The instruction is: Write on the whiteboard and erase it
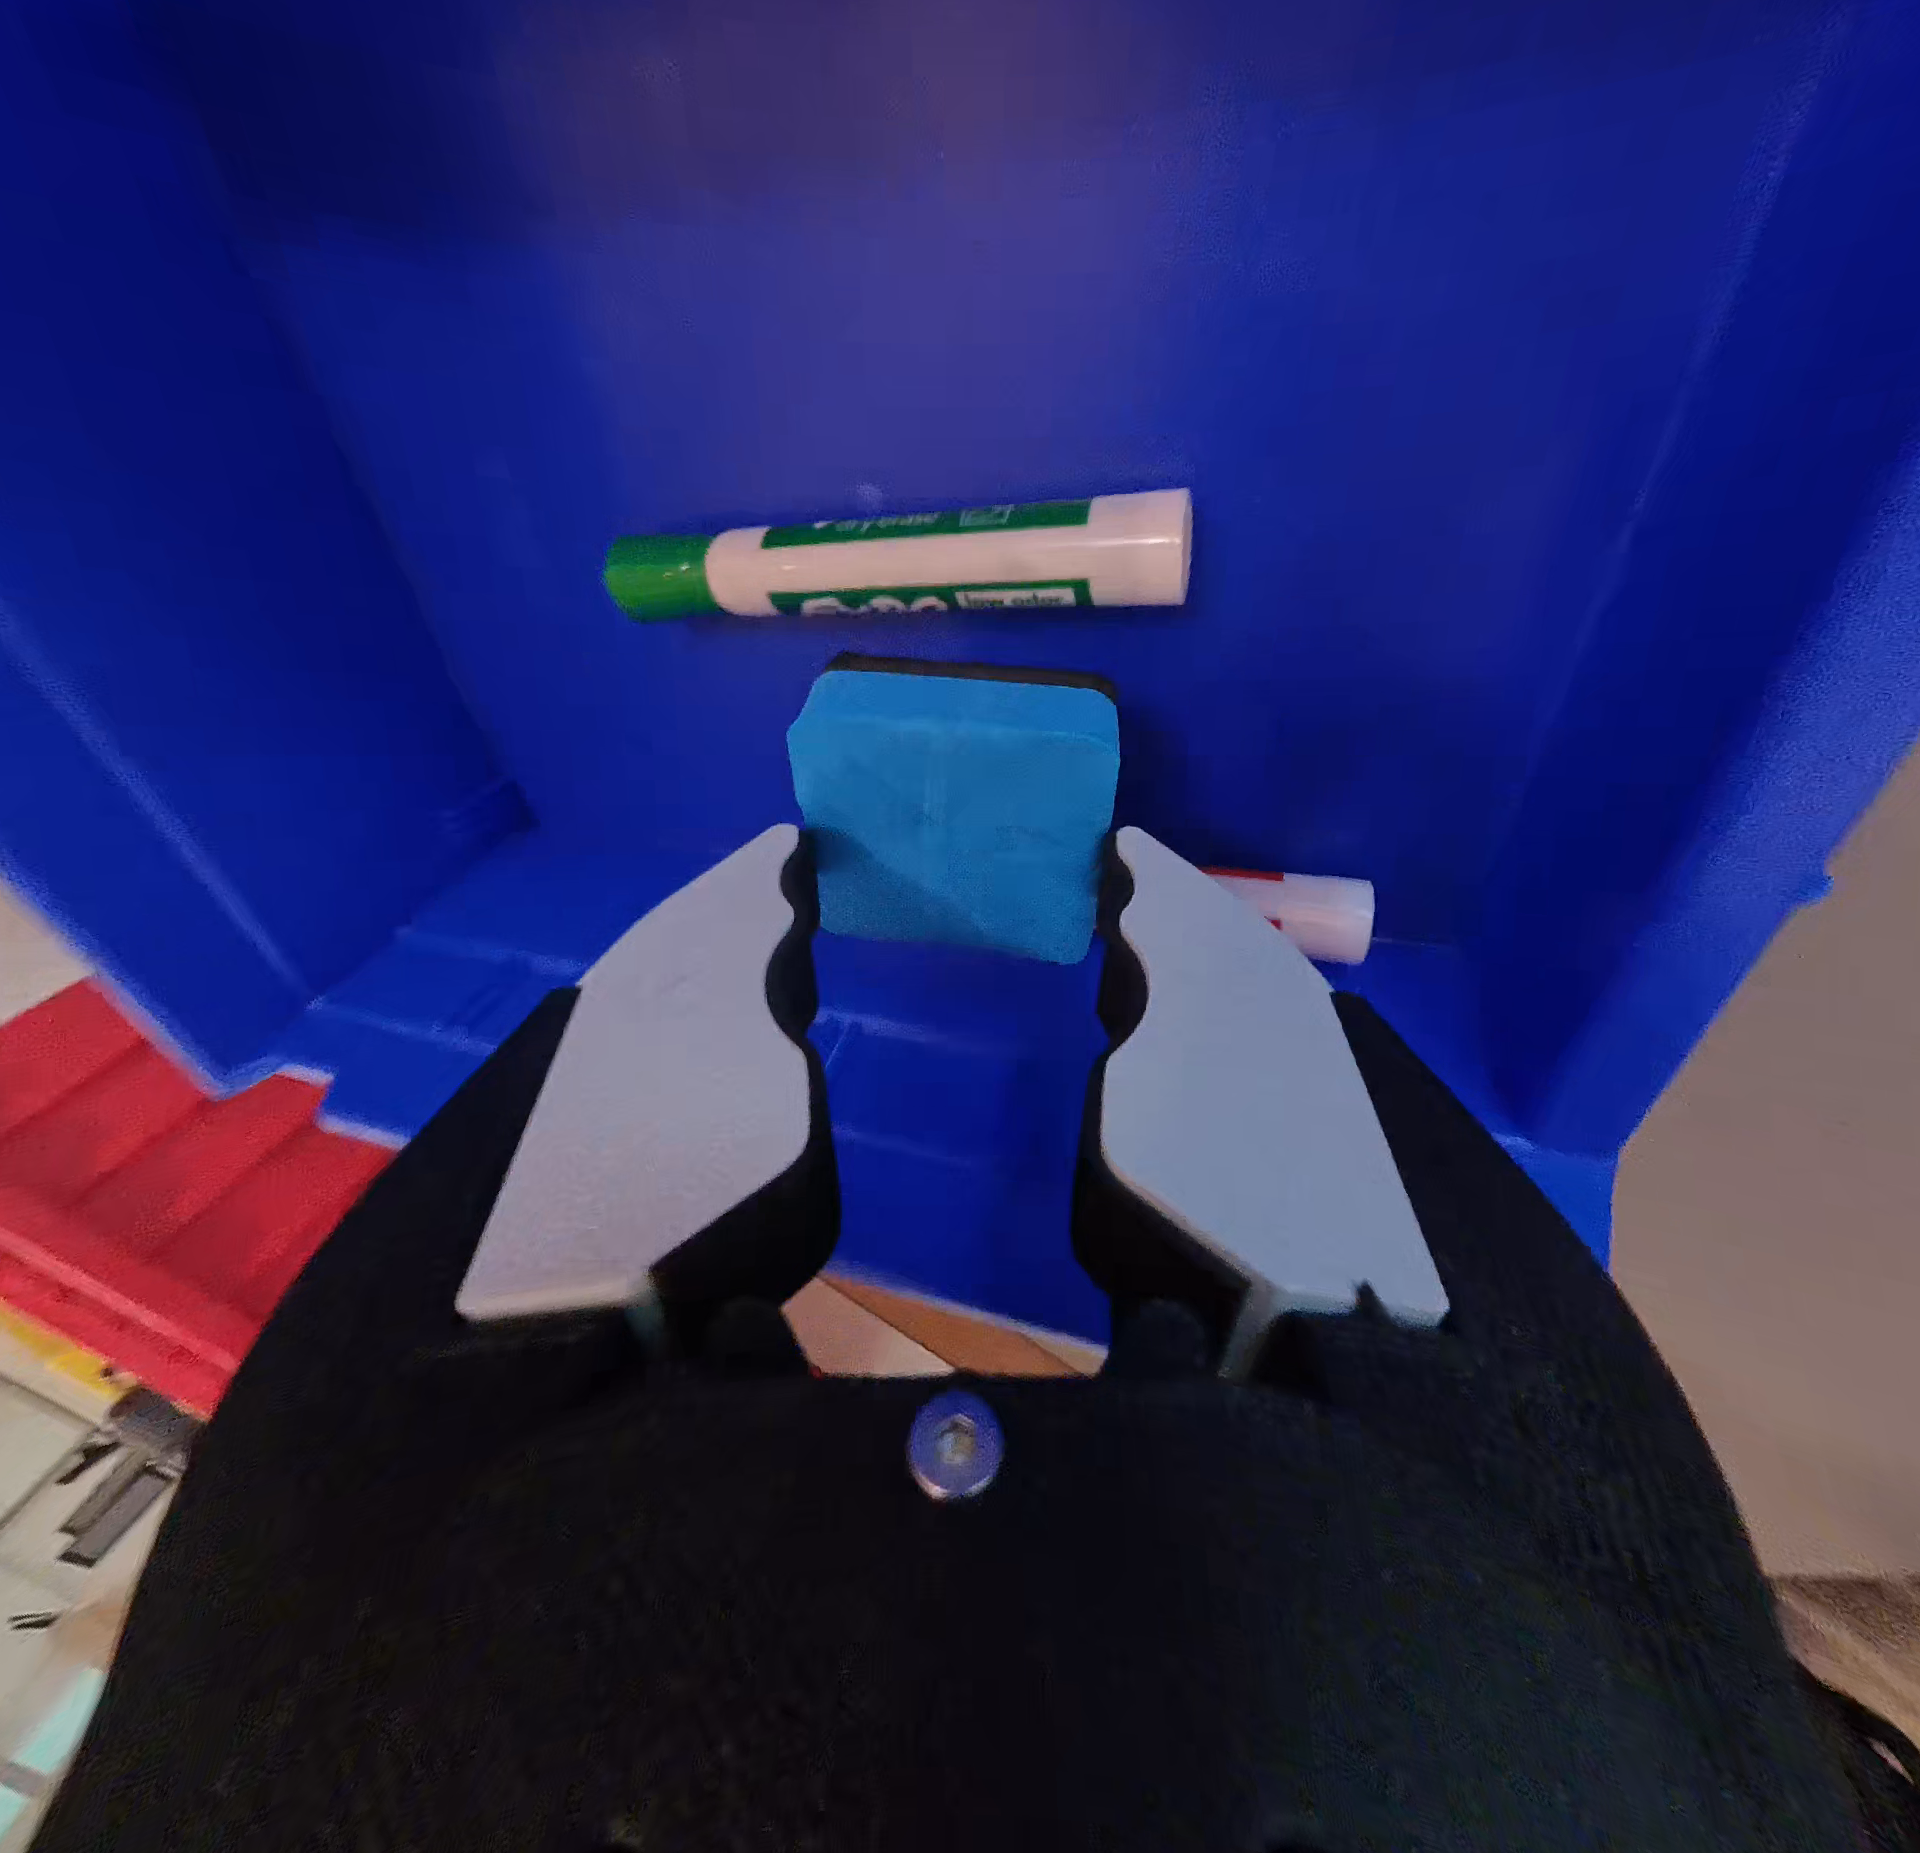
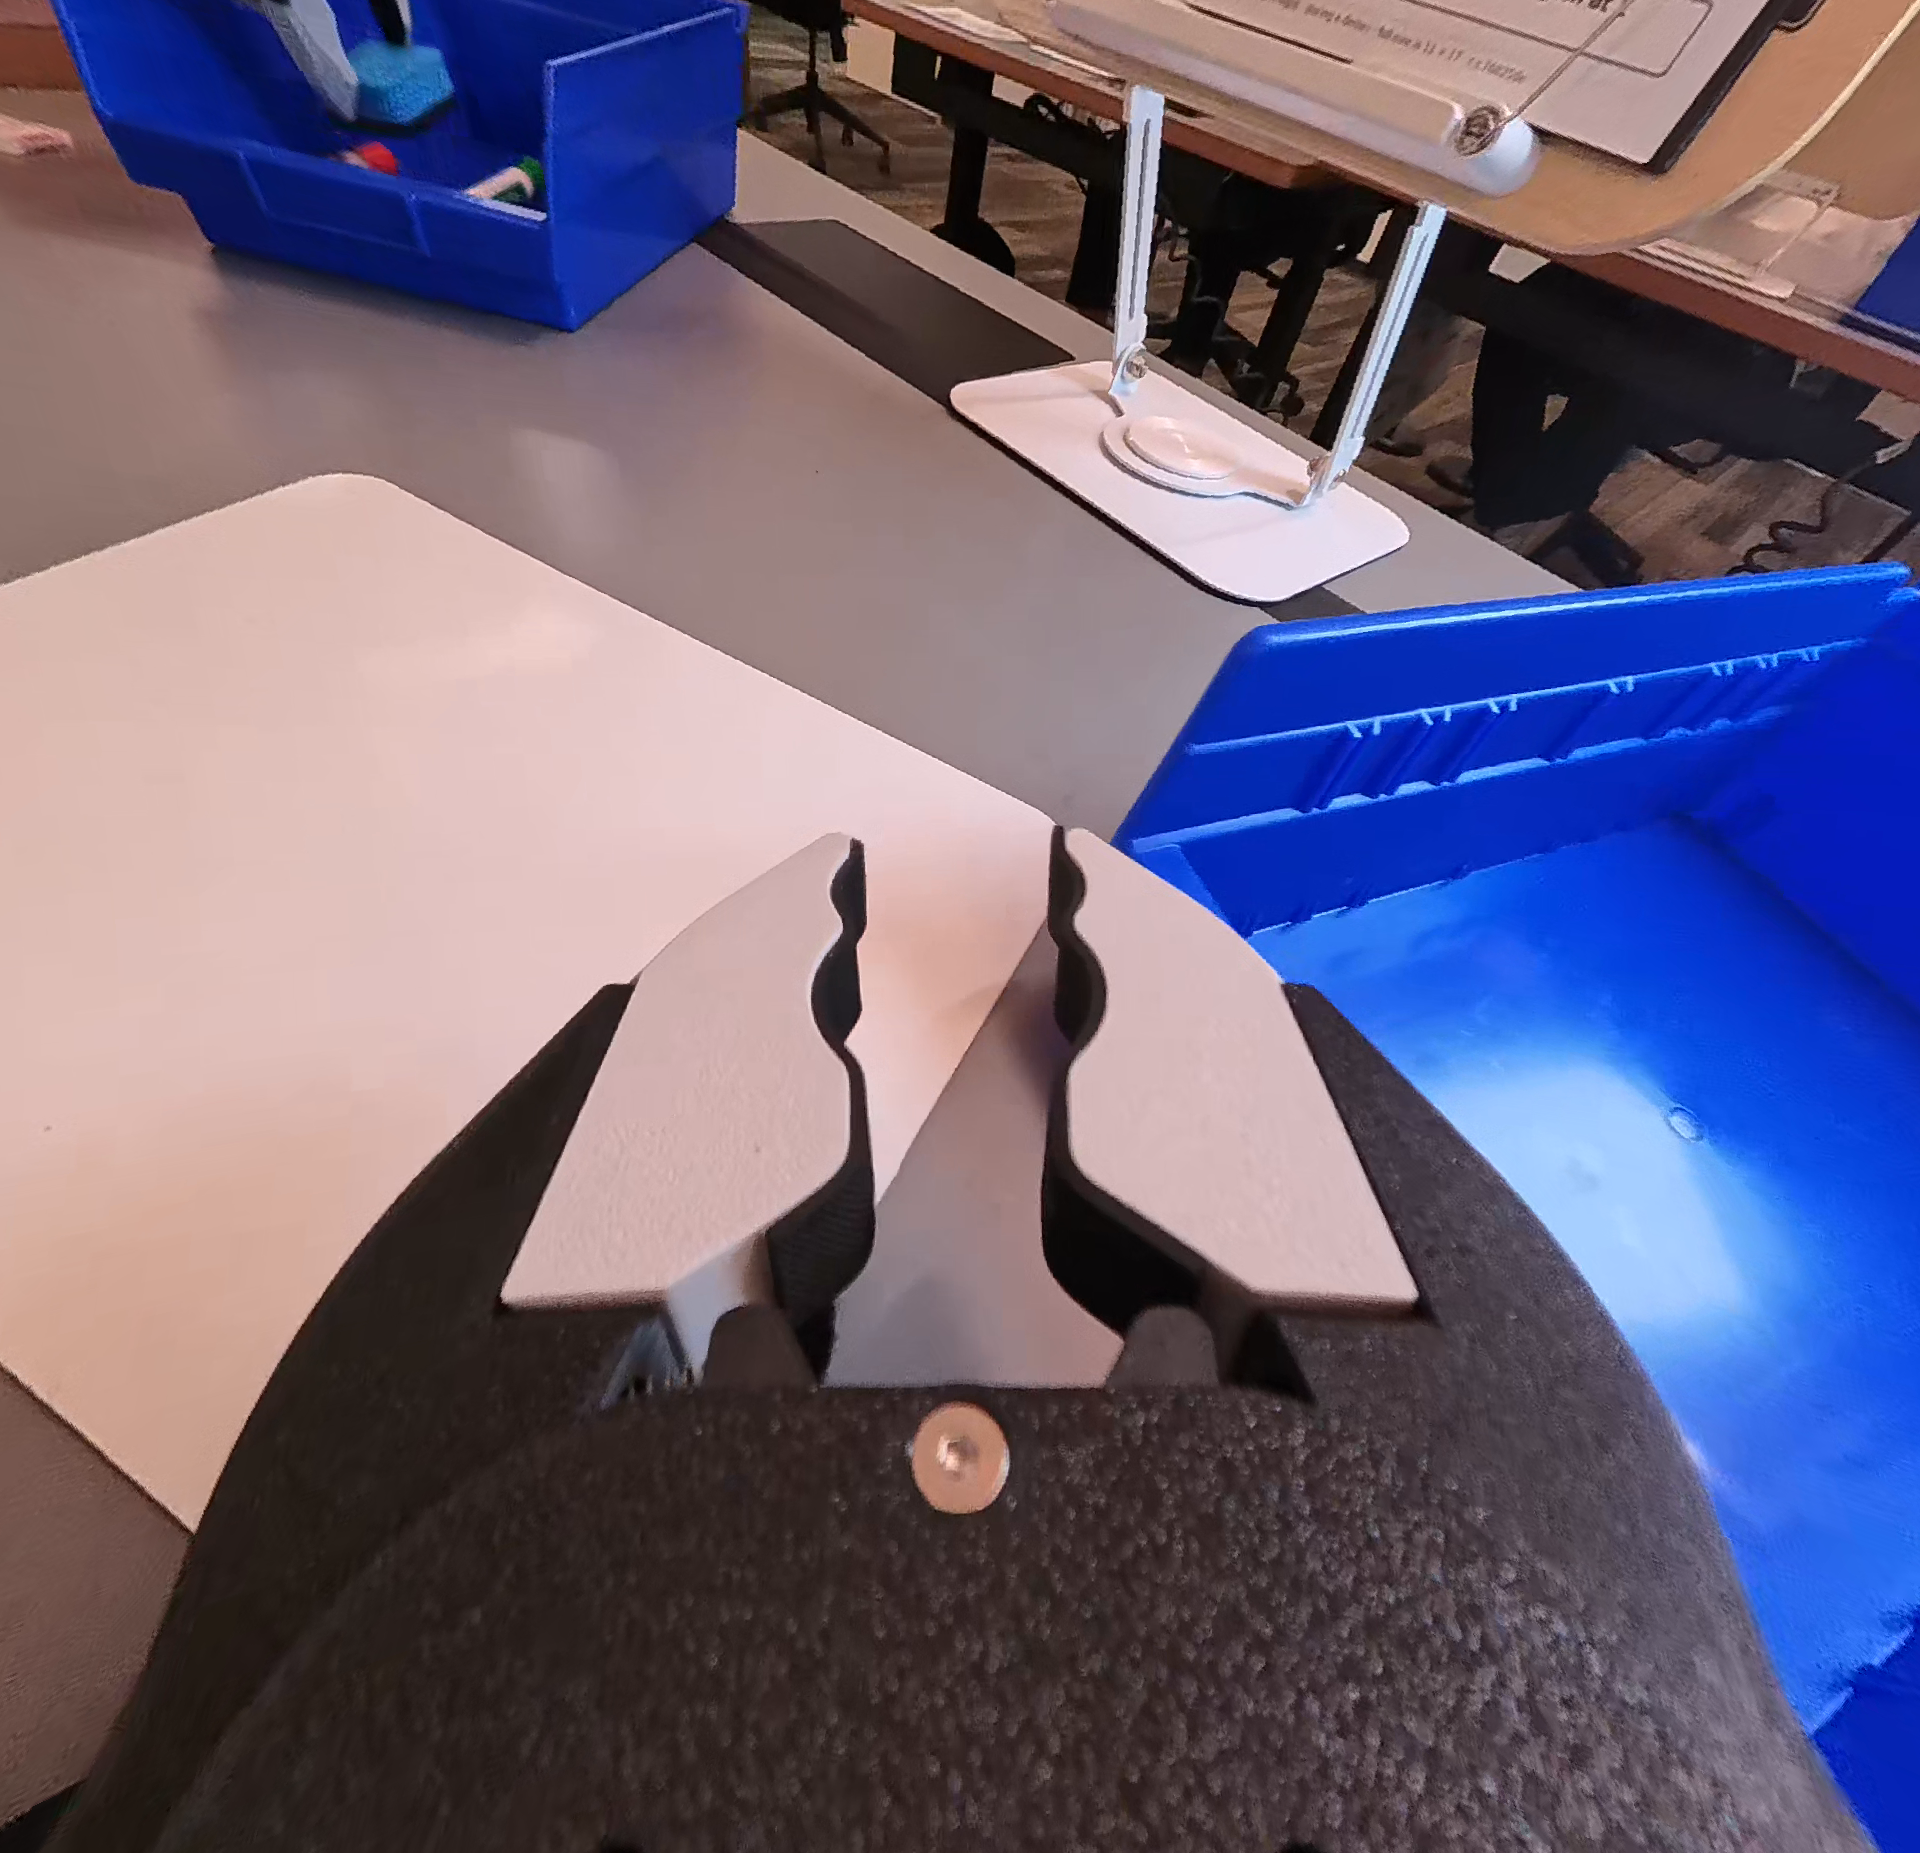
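My left gripper (image 1: 951, 853) is shut on a light blue eraser (image 1: 951, 795) with a black felt side and holds it inside a blue bin (image 1: 1558, 453). A green-capped marker (image 1: 894, 556) lies on the bin floor beyond the eraser. A second marker (image 1: 1320, 915) lies to the right, partly hidden by my finger. In the right wrist view, the left gripper (image 2: 364, 68) holds the eraser (image 2: 405, 78) just above the far bin's (image 2: 623, 193) floor. My right gripper (image 2: 956, 847) is open and empty over the right edge of the blank whiteboard (image 2: 364, 764).
The whiteboard lies flat on a grey table (image 2: 727, 401). A second, empty blue bin (image 2: 1558, 1076) sits close to the right of my right gripper. A white stand (image 2: 1195, 473) holding a printed sheet stands at the table's far edge. Red bins (image 1: 125, 1159) sit left of the far bin.
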### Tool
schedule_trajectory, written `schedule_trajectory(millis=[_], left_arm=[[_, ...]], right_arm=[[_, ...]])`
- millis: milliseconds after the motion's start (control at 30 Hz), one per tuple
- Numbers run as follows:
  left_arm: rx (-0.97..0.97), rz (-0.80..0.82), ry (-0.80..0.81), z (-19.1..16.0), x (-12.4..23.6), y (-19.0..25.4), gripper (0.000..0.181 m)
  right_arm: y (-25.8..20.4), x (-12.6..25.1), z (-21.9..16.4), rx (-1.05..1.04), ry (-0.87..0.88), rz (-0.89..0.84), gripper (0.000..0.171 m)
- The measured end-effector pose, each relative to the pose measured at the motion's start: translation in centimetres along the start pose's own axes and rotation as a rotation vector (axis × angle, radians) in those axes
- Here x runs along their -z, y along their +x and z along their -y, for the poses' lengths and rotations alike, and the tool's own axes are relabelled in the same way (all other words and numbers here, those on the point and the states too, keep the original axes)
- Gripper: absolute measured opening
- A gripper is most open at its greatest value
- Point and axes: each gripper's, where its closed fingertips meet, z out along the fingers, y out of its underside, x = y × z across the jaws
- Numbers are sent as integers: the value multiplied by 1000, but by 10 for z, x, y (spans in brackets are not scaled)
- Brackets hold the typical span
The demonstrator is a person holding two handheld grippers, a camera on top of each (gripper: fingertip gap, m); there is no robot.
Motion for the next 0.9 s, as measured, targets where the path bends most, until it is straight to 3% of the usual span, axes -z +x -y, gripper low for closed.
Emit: schedule_trajectory(millis=[133, 233, 333, 400, 467, 533, 600, 767, 900], left_arm=[[18, 81, 247, 22, 39, 13, 52], [43, 6, 672, 74, 91, 63, 52], [17, -202, 1115, 126, 153, 149, 52], [-1, -486, 1344, 152, 195, 219, 52], [-9, -849, 1481, 167, 232, 278, 52], [-7, -1173, 1480, 179, 254, 319, 52], [-22, -1341, 1425, 189, 261, 343, 52], [-92, -1408, 1303, 201, 243, 370, 52], [-31, -1444, 1233, 205, 229, 370, 52]], right_arm=[[-3, 1, 4, 6, 18, 6, 34], [-13, 1, 15, 10, 52, 32, 34], [-42, -6, 36, -39, 110, 132, 39], [-69, -15, 57, -44, 138, 207, 53], [-96, -23, 77, 94, 159, 229, 60], [-125, -27, 98, 290, 203, 240, 67], [-152, -26, 116, 474, 260, 241, 70], [-164, -36, 109, 843, 232, 96, 55], [-163, -45, 94, 759, 194, 134, 55]])
